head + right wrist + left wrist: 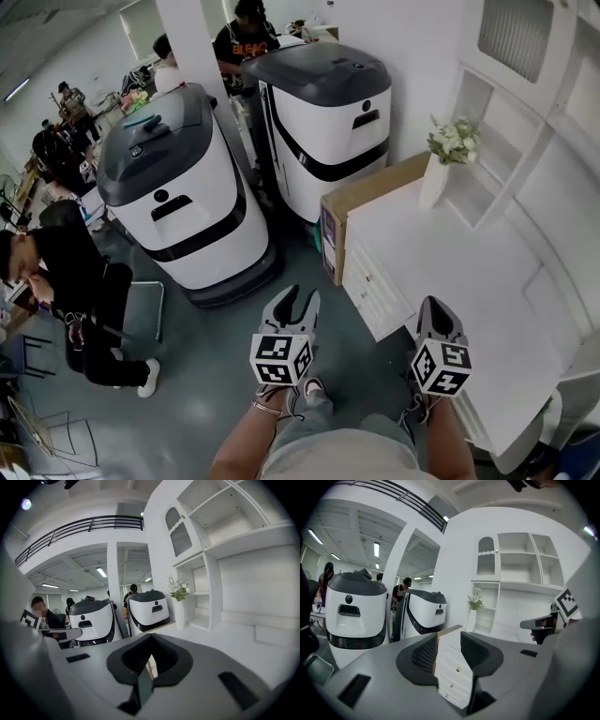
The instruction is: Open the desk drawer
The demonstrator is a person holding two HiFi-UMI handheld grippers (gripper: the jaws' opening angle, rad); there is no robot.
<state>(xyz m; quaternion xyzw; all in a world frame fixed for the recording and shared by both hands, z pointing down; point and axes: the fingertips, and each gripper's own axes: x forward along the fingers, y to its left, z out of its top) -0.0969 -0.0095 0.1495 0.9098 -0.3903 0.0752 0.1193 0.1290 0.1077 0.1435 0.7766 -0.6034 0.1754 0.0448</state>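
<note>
The white desk (450,262) fills the right of the head view. Its stack of drawers (371,281) faces the floor on the near left side. In the left gripper view the drawers (452,672) show small round knobs and look closed. My left gripper (300,292) hangs over the floor left of the drawers, open and empty; the drawer fronts show through the gap of this left gripper (449,641). My right gripper (433,302) is above the desk's near edge. In its own view the right gripper (151,641) is shut, holding nothing.
Two large white and grey robot units (178,187) (328,112) stand on the floor left of the desk. A cardboard panel (333,234) leans on the desk's end. A vase of flowers (436,178) sits on the desktop by white shelving (525,112). People (66,272) are at the left.
</note>
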